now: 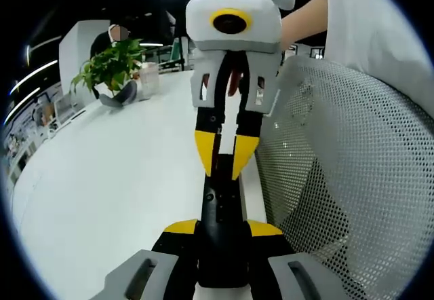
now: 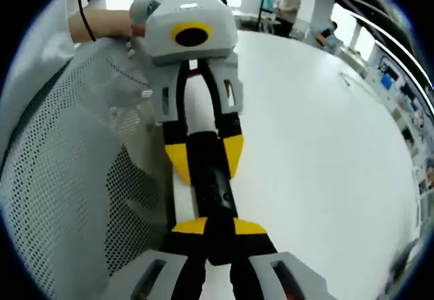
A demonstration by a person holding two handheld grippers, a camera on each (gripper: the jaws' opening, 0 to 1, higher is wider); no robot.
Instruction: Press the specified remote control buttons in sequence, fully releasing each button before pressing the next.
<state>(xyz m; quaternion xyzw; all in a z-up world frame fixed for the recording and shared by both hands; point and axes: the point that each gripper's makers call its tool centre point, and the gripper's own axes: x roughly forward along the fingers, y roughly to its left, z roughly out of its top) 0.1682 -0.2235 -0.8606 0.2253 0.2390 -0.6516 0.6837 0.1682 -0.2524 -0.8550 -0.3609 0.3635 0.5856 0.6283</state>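
Note:
A black remote control [image 1: 220, 208] lies lengthwise between my two grippers, which face each other over the edge of a white table. At the bottom of the left gripper view, my left gripper [image 1: 222, 229] is shut on the remote's near end, a yellow tip on each side. From the top, my right gripper [image 1: 225, 154] closes its yellow tips on the far end. In the right gripper view the remote [image 2: 213, 184] runs from my right gripper [image 2: 220, 227], shut on it, up to my left gripper [image 2: 205, 157], whose tips flank it. The buttons are too dark to make out.
The white table [image 1: 115, 171] stretches to the left, with a potted plant [image 1: 112, 62] at its far end. A grey mesh chair back [image 1: 346, 198] stands close by the table edge and shows again as the chair back [image 2: 74, 171]. A hand [image 2: 102, 25] holds the left gripper. People sit in the background.

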